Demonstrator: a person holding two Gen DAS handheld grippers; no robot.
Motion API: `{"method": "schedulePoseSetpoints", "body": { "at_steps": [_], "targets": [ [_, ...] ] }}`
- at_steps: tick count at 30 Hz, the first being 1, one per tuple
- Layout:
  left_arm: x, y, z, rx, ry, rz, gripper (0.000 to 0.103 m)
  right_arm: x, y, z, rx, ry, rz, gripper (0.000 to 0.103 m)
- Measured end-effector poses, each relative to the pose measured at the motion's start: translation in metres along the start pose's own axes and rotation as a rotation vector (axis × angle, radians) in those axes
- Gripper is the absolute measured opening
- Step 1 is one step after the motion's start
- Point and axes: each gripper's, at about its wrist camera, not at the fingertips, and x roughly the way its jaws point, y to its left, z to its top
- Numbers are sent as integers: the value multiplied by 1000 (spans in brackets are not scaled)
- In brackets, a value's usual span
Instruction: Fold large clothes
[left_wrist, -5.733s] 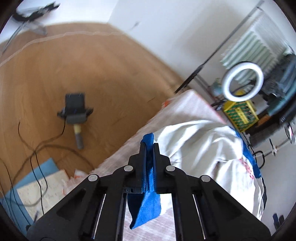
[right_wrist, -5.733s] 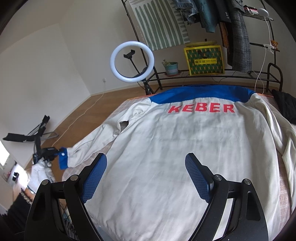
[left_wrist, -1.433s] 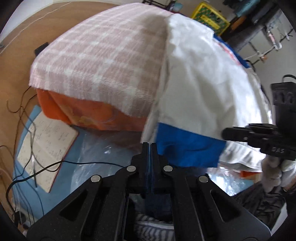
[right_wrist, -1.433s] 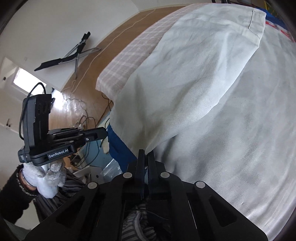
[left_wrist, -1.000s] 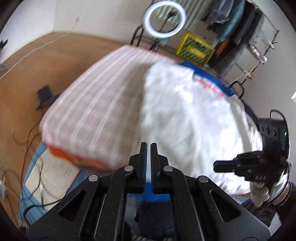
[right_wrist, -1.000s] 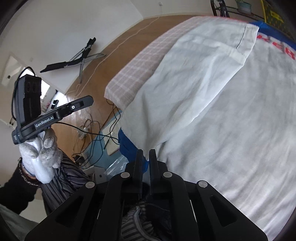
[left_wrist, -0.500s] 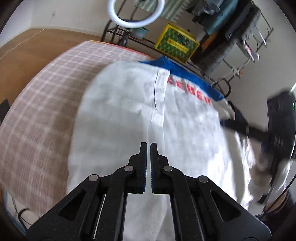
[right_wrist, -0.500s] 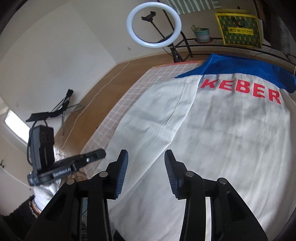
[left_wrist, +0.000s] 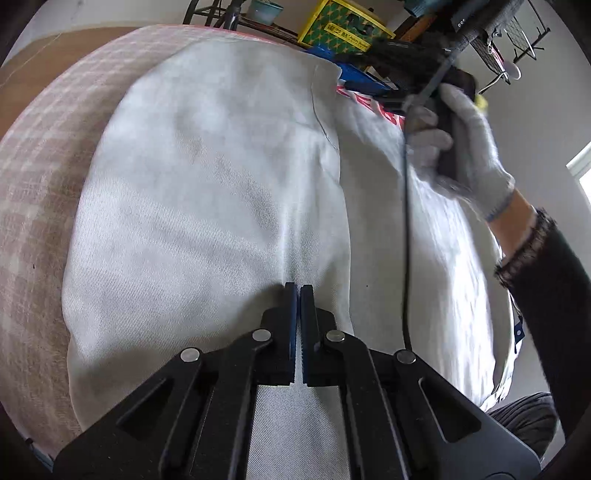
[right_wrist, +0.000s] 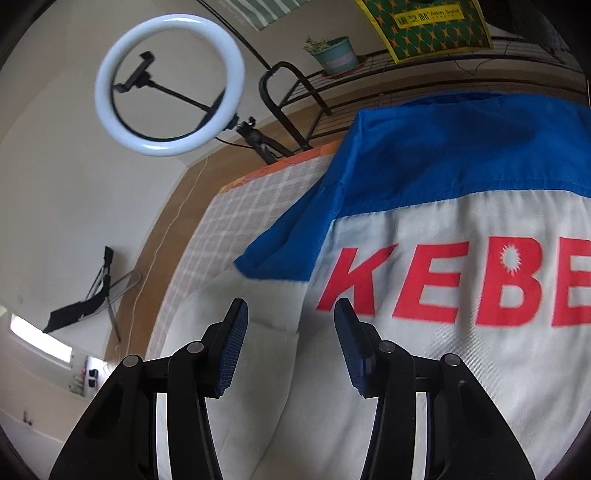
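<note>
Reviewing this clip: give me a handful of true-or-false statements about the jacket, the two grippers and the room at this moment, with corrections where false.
1. The left gripper is shut with nothing between its pads. True.
2. The right gripper is clamped on the blue yoke. False: its jaws are opening and nothing is between them.
3. The jacket lies on a checked cover. True.
4. The lettering on the jacket is green. False: it is red.
5. A ring light stands beyond the bed. True.
</note>
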Motion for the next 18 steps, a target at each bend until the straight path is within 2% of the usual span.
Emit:
{"method": "schedulePoseSetpoints", "body": {
  "at_steps": [3, 5, 6, 7, 8, 9, 11, 12, 15, 18],
  "targets": [
    [0, -6, -2, 27, -11, 15, 0, 21, -11, 12, 81, -4, 115, 47],
    [1, -9, -1, 29, -15, 15, 0, 28, -8, 17, 103, -15, 206, 15],
    [2, -10, -1, 27, -14, 15, 0, 28, -1, 22, 77, -32, 218, 5],
    [2, -11, 0, 24, -11, 13, 0, 24, 7, 23, 24, -60, 211, 5],
    [2, -12, 0, 25, -9, 13, 0, 22, 17, 24, -60, -72, 163, 4],
    [2, -14, 0, 28, -8, 14, 0, 27, 22, 24, -113, -52, 62, 4],
    [2, -17, 0, 36, -11, 22, 0, 45, 21, 28, -182, -6, -196, 4],
    [2, -19, -1, 38, -11, 26, 0, 47, 18, 29, -173, -2, -222, 0],
    [-4, -22, -2, 20, 10, 12, 0, 40, 20, 35, -154, -4, -218, 6],
    [-28, -13, -9, -32, -41, -16, 0, 20, 24, 27, -146, -20, -194, 6]
  ]
}}
